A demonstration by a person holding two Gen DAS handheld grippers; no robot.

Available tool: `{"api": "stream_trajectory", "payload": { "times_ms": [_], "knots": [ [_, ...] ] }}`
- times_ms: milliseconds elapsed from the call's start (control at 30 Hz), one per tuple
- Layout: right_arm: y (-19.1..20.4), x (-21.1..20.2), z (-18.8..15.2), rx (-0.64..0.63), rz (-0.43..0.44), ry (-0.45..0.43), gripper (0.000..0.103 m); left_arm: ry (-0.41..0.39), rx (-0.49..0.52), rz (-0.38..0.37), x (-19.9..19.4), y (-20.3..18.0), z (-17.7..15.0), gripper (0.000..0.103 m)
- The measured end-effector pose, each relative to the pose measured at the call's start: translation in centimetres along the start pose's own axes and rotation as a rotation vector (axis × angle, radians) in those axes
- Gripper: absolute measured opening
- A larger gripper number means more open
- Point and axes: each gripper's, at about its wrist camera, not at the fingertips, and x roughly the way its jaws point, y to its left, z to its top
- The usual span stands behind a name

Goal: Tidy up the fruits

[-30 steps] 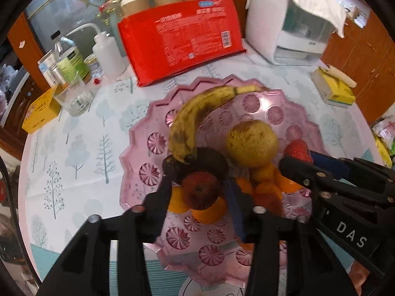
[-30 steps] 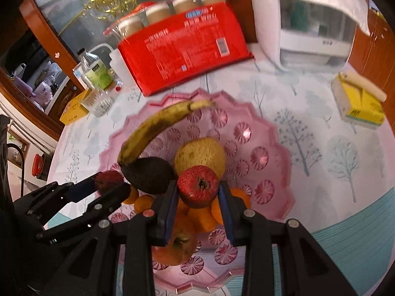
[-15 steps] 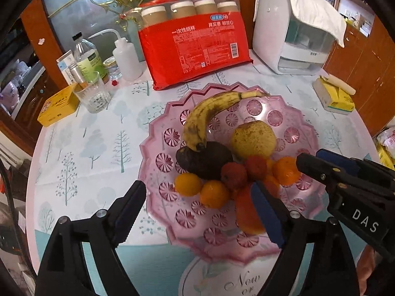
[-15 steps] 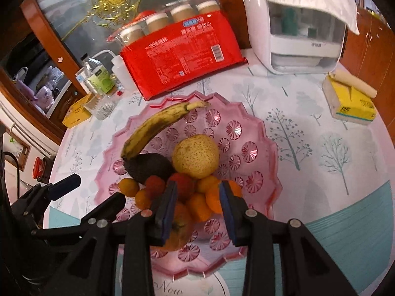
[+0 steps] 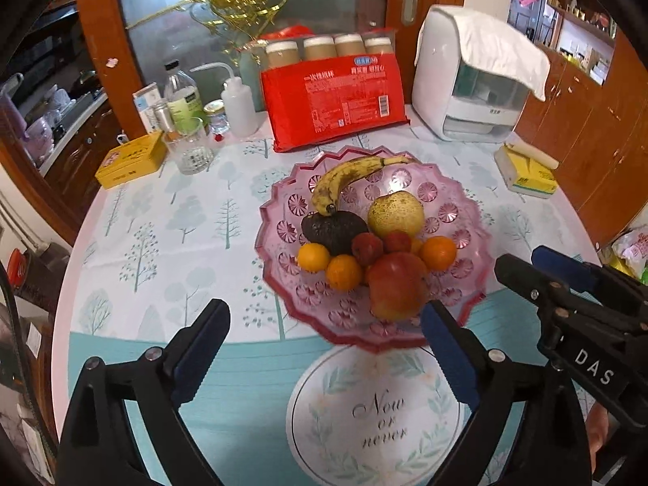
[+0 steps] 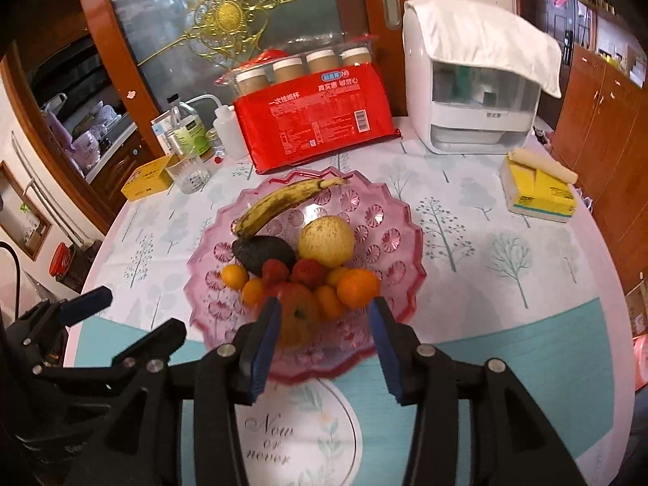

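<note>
A pink glass fruit plate holds a banana, a dark avocado, a yellow pear, two red lychees, several small oranges and a red apple. My left gripper is open and empty, back from the plate's near rim. My right gripper is open and empty, over the plate's near edge; it also shows in the left wrist view.
Behind the plate stand a red paper-cup pack, a white appliance under a cloth, a squeeze bottle, a glass and a yellow tin. A yellow tissue pack lies at right. The round table has a tree-print cloth.
Both grippers let go of their red lychees onto the plate, opened wide and pulled back toward the near table edge.
</note>
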Motion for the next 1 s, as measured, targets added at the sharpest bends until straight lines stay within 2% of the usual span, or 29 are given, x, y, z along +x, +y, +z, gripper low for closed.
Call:
{"api": "stream_trajectory", "payload": {
  "times_ms": [300,600,900,1000],
  "knots": [
    [1.3,-5.3,-3.7,-0.043,-0.030,-0.034,0.047,-0.060,-0.039,0.014,-5.9,0.2,-3.9,0.096],
    [2.1,-9.3,-7.9,-0.052,-0.038,-0.031,0.052,-0.108,-0.081,0.034,-11.3,0.3,-7.8,0.096],
    [1.9,-13.2,-11.4,-0.029,-0.036,-0.014,0.053,-0.081,-0.085,0.050,-14.5,-0.3,-11.6,0.096],
    [1.7,-14.2,-12.7,-0.025,-0.070,-0.010,0.053,-0.072,-0.075,0.045,-15.1,-1.0,-12.8,0.096]
  ]
}}
